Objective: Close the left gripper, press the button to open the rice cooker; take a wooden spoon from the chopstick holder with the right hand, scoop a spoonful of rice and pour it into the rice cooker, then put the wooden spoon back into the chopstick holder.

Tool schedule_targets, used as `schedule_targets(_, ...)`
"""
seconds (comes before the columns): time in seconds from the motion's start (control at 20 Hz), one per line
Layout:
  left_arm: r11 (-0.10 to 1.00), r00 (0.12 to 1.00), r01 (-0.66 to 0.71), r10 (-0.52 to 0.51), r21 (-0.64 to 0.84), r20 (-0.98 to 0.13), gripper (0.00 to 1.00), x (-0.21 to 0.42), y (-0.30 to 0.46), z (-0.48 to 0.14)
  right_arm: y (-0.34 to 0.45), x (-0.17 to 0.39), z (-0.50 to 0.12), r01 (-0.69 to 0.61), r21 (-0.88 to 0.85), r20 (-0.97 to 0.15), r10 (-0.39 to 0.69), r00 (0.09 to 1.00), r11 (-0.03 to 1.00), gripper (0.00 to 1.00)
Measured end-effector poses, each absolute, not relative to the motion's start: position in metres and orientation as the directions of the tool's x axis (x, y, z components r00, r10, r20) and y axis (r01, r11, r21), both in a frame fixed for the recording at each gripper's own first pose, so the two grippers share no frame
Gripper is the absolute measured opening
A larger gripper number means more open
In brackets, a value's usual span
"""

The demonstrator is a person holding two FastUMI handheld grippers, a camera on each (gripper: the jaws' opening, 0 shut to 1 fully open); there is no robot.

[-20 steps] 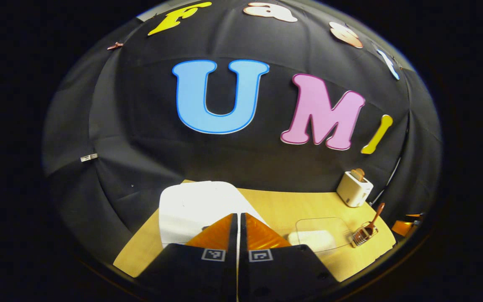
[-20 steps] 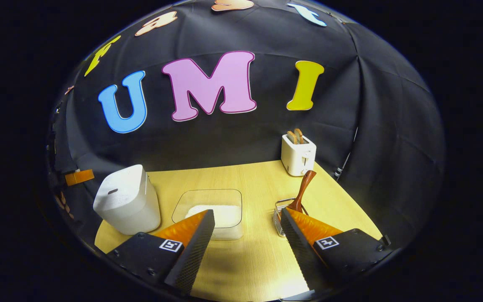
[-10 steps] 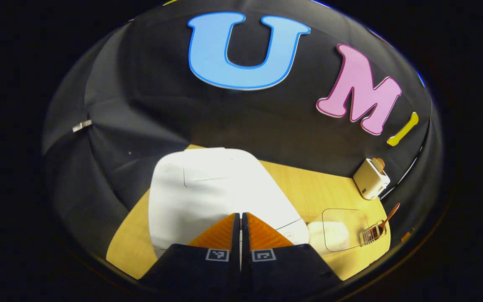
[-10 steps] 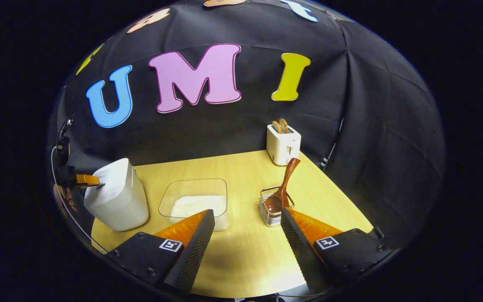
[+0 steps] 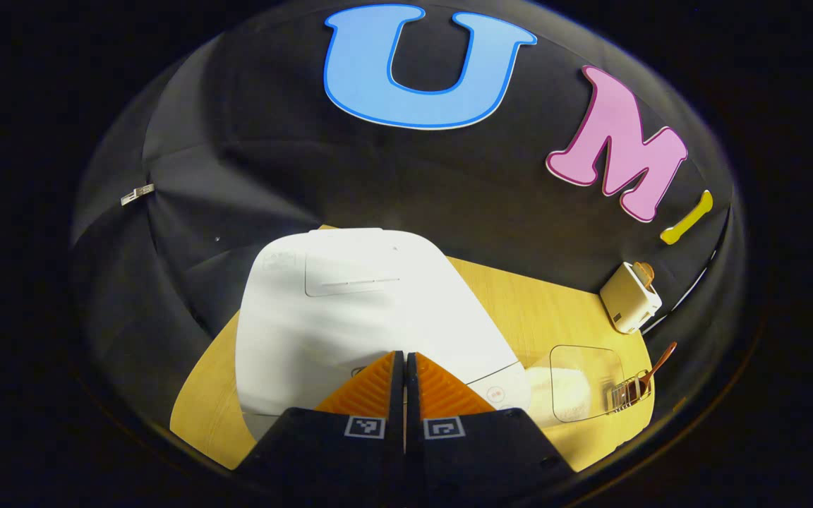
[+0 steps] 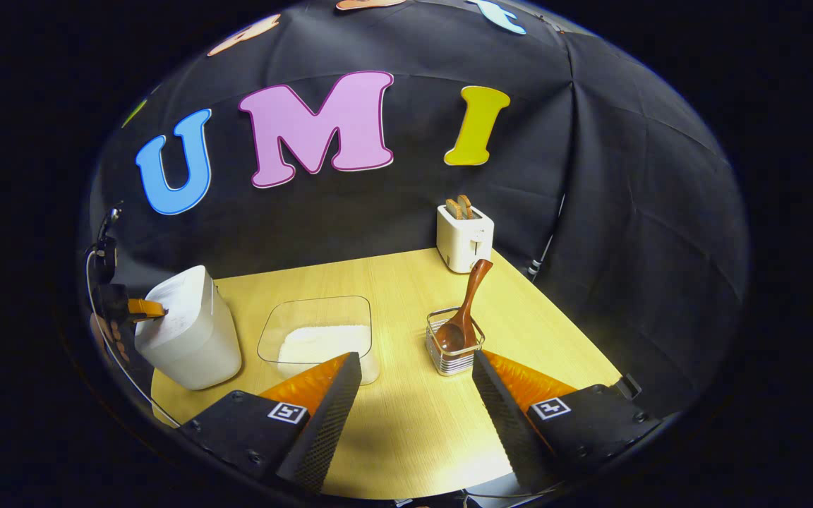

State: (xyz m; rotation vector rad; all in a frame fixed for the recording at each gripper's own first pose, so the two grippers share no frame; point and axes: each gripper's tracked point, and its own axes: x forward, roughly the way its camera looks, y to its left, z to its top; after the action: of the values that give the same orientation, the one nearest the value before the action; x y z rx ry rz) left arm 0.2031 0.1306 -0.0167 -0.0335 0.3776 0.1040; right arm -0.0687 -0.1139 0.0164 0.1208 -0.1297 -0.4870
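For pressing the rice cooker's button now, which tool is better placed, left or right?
Left. The left tool is shut, right over the rice cooker lid. The right tool is open, facing the wooden spoon in the chopstick holder.

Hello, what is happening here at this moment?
The left gripper, fingers together, is over the front of the white rice cooker, whose lid is not yet open. The right gripper is open above the table. The wooden spoon stands in the chopstick holder, beside the clear container of rice.
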Motion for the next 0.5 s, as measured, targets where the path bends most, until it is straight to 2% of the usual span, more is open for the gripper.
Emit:
schedule_targets(0.05, 0.995, 0.914, -0.098, 0.094, 0.011, -0.394, 0.06, 0.206, 0.129, -0.025, -0.111, -0.066, 0.016, 0.454, 0.145, 0.093, -0.469, 0.878, 0.879, 0.99)
schedule_targets(0.25, 0.997, 0.924, -0.077, 0.082, 0.030, -0.375, 0.06, 0.207, 0.129, -0.017, -0.095, -0.060, 0.016, 0.436, 0.130, 0.097, -0.449, 0.888, 0.891, 0.99)
schedule_targets(0.35, 0.997, 0.945, -0.056, 0.068, 0.045, -0.320, 0.06, 0.205, 0.126, 0.001, -0.089, -0.058, 0.019, 0.436, 0.121, 0.104, -0.448, 0.888, 0.892, 0.99)
schedule_targets(0.5, 0.993, 0.987, -0.022, 0.041, 0.117, -0.156, 0.06, 0.190, 0.120, 0.059, -0.080, -0.055, 0.017, 0.436, 0.121, 0.105, -0.448, 0.888, 0.892, 0.99)
